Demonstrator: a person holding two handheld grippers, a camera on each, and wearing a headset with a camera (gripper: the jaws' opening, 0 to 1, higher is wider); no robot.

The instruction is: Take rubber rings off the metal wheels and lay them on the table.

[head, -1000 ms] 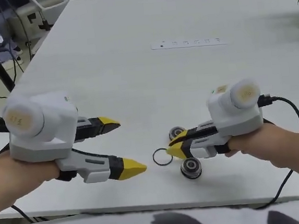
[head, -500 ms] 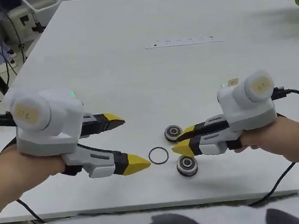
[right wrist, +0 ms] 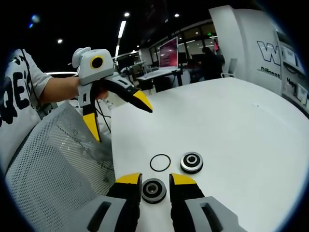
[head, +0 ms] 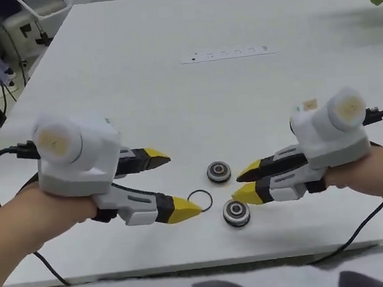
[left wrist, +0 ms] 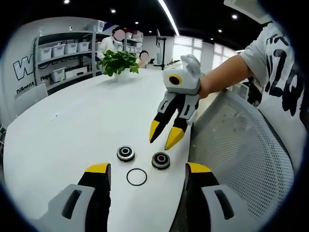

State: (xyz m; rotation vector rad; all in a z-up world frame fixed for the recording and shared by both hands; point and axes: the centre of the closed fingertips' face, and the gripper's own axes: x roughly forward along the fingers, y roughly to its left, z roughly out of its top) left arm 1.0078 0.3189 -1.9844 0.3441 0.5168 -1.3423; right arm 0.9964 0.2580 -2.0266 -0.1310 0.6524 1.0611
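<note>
The loose rubber ring lies flat on the white desk, close to the desk's near edge. Two metal wheels sit near the ring without touching it: the far wheel beyond it to the right, and the near wheel on its right, nearer the person. The left tool hangs left of the ring with its jaws spread wide and empty, one tip close to the ring. The right tool hangs right of the ring with its jaws narrowly parted, gripping nothing
</note>
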